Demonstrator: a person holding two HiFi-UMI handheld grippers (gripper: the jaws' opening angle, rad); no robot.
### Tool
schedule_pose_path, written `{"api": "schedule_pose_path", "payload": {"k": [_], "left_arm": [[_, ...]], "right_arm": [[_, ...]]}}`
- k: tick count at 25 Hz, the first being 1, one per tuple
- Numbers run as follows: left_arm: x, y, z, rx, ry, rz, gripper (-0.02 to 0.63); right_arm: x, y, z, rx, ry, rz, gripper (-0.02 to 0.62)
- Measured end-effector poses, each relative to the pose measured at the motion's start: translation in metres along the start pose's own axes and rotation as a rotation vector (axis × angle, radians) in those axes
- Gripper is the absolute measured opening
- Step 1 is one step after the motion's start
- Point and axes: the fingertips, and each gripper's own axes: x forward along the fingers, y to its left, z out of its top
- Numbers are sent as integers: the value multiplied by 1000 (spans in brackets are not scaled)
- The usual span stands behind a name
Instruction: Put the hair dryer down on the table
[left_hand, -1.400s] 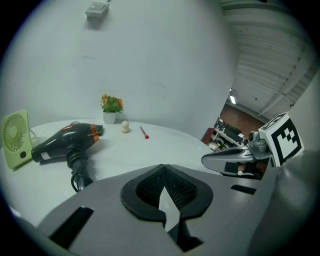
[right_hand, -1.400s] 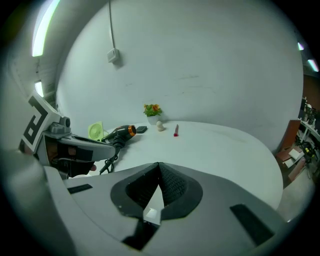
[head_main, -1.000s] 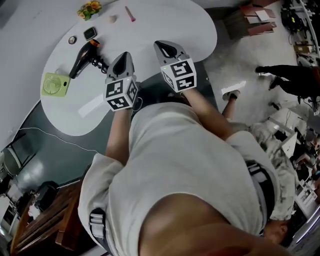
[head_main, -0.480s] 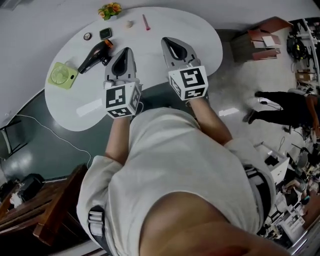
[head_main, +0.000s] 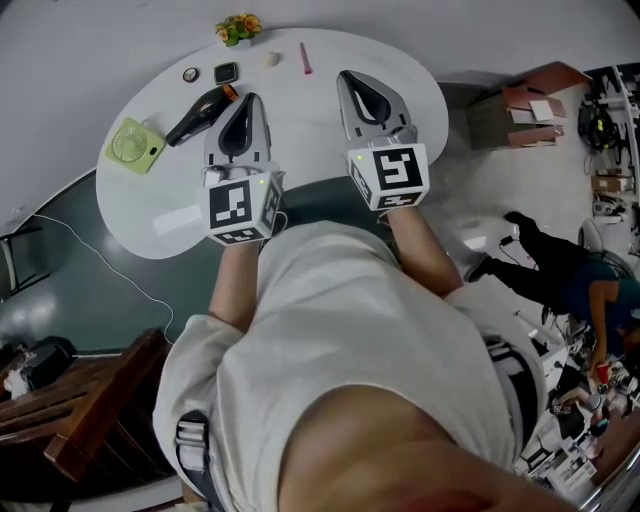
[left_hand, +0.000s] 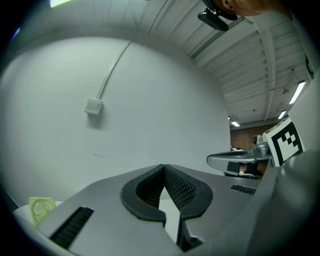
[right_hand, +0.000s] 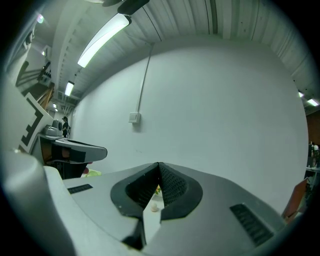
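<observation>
The black hair dryer with an orange rear end lies flat on the white table, at its left part. My left gripper hovers just right of the dryer, shut and empty, and it hides the dryer's cord. My right gripper is held over the table's right half, also shut with nothing in it. In the left gripper view the jaws meet at the tip against a bare white wall. The right gripper view shows its jaws closed too.
A green fan sits left of the dryer. Along the far edge are a flower sprig, a pink stick, a small dark device and a round disc. A wooden chair stands lower left. A person is off to the right.
The head view has shifted, so table and dryer sit a little further right in frame. Both grippers stay shut and have drifted slightly up the frame. The dryer lies still on the table.
</observation>
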Motion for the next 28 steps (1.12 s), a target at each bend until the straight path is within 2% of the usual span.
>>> {"api": "schedule_pose_path", "payload": {"k": [9, 19, 28], "left_arm": [[4, 5, 7, -9, -9, 6, 18], [7, 7, 22, 3, -28, -31, 18], [4, 20, 17, 9, -19, -53, 18]], "right_arm": [[-3, -14, 13, -14, -18, -36, -2], [-4, -24, 17, -42, -3, -92, -2], [1, -11, 20, -51, 11, -86, -2]]}}
